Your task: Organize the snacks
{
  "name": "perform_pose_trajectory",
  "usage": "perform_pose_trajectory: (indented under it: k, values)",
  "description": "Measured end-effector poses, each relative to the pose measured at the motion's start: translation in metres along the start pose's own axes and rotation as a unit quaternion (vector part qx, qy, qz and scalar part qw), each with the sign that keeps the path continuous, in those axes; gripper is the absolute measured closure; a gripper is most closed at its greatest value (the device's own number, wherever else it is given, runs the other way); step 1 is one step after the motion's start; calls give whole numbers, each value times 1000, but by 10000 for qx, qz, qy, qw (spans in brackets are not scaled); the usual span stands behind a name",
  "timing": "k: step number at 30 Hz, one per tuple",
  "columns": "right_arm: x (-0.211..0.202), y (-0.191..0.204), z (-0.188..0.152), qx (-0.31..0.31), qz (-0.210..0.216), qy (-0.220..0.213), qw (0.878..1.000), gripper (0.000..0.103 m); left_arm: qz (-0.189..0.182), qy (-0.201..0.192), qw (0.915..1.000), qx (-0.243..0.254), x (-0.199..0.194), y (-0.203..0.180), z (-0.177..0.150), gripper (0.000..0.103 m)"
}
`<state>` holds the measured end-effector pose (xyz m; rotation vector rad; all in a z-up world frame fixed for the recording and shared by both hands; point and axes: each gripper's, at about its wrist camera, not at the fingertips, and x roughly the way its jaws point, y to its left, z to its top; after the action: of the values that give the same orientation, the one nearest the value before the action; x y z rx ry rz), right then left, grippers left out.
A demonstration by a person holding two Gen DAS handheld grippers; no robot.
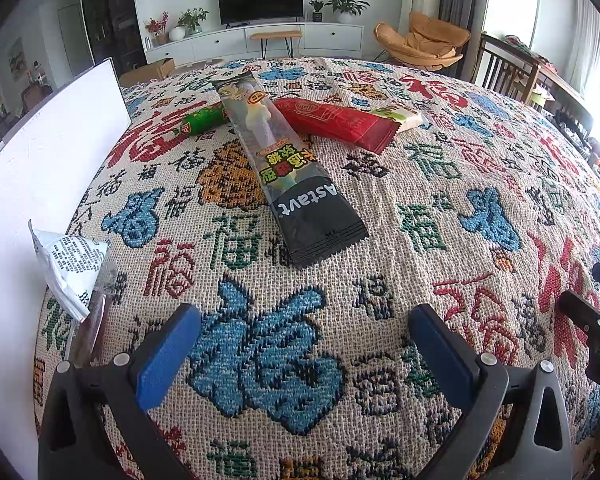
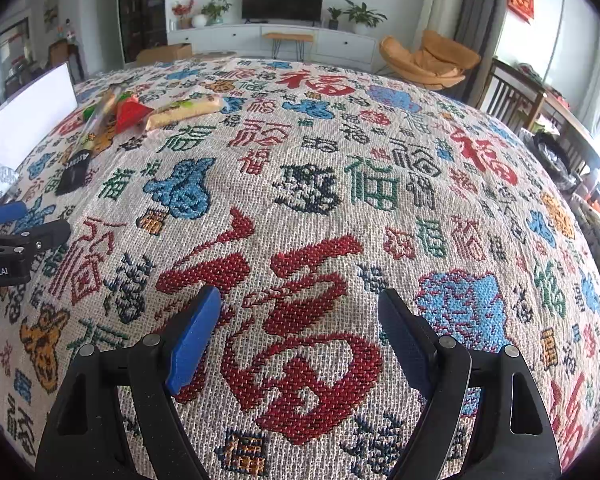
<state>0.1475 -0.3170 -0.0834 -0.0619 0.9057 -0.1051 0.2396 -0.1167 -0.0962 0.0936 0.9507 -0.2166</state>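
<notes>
My left gripper [image 1: 304,356] is a black frame with triangular cut-outs and round silver screws behind its fingers [image 1: 166,356], which carry flat blue pads. My right gripper [image 2: 300,344] is built the same: black arms, silver screws at the joints, blue pads on the inner faces of its fingers [image 2: 194,344]. In the right view, the left gripper's black body bears white lettering ending "Robot.AI".

Home living room, television [image 1: 260,0], lounge chair [image 1: 424,42], houseplants [image 1: 346,4]
</notes>
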Motion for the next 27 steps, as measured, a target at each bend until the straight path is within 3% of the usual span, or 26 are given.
perform_pose_trajectory:
  k: [24, 27]
  values:
    - [-2, 5, 0, -118, -162, -46, 9998, 19, 9, 8, 10000, 3, 0, 0, 0, 0]
    - [-2, 5, 0, -116, -159, -45, 9998, 19, -54, 238, 9996, 114, -6, -1, -5, 0]
